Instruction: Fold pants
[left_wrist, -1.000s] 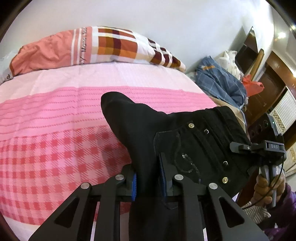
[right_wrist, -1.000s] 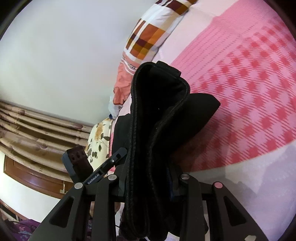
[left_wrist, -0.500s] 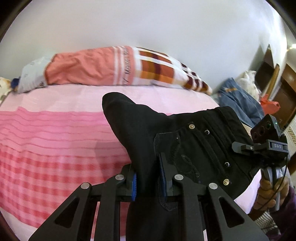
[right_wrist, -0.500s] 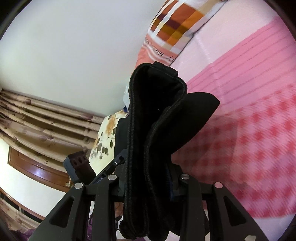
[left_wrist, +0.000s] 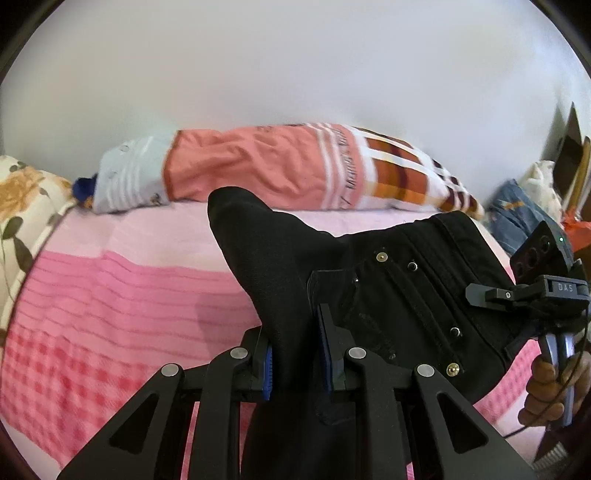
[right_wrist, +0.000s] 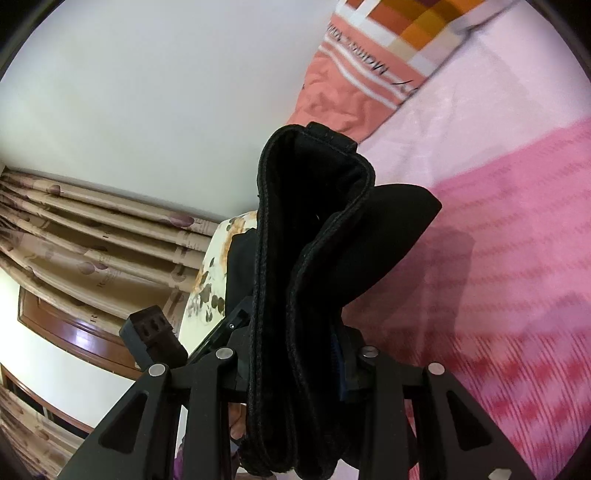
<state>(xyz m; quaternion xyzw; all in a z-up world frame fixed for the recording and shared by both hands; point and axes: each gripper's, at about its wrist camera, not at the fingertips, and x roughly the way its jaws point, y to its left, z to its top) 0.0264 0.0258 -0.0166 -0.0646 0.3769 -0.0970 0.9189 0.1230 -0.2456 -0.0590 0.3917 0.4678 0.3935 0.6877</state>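
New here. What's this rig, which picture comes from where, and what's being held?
There is no robot: a person holds one set of two-finger tongs in each hand, each with a fisheye camera looking along its fingers. The left wrist view shows the left tongs shut on black pants near the waistband with its metal studs; the right tongs' handle and the person's hand show at the right edge. The right wrist view shows the right tongs shut on bunched layers of the same pants. Below lies a pink bedsheet, with a striped and checked pillow by the wall.
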